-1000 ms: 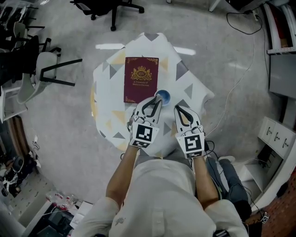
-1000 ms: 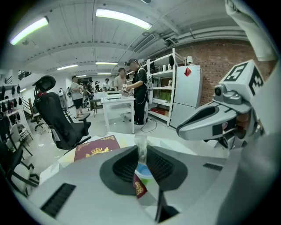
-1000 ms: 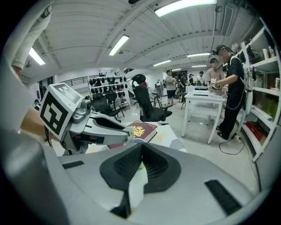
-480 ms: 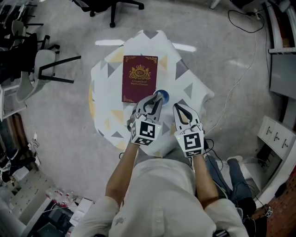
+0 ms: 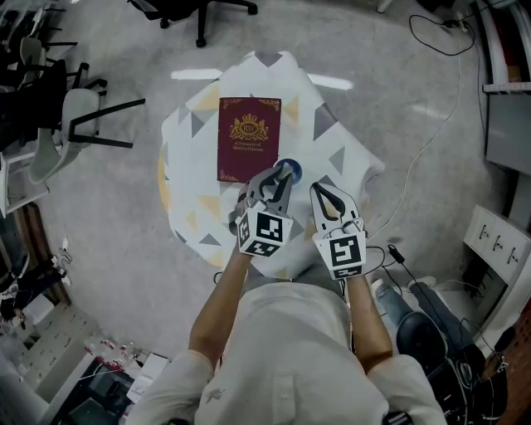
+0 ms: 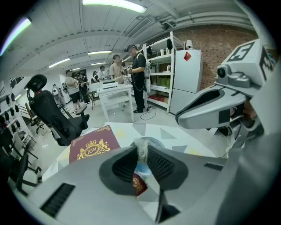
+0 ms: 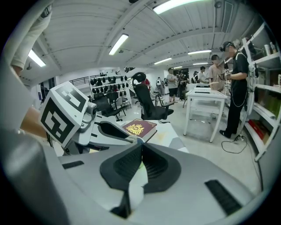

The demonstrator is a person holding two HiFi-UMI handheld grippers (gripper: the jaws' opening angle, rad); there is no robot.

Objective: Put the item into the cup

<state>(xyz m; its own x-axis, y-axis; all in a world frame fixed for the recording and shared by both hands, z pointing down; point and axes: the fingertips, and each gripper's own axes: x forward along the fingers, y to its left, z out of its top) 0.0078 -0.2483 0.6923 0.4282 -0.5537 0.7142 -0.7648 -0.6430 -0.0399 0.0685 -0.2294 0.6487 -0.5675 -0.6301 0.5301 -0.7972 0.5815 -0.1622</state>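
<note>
A small pale item [image 6: 142,151] sits upright between the tips of my left gripper [image 6: 142,147], just above the blue cup [image 6: 153,141]. The pads still touch the item, though the jaws have just been opening a little. In the head view the left gripper [image 5: 280,174] reaches over the near rim of the cup [image 5: 291,170], which stands on the table beside a maroon book [image 5: 249,139]. My right gripper [image 5: 319,191] hovers just right of the cup. Its jaws are shut with nothing between them [image 7: 140,147]. The book [image 7: 139,128] lies beyond it.
The small table [image 5: 336,145] wears a white cloth with grey and yellow triangles. Office chairs [image 5: 83,124] stand to the left and another [image 5: 203,12] beyond the table. A cable [image 5: 431,124] runs across the floor on the right. People stand at a far bench [image 6: 116,90].
My left gripper has dipped and tilted a little further towards the cup, its marker cube turning slightly. The right gripper has stayed where it was.
</note>
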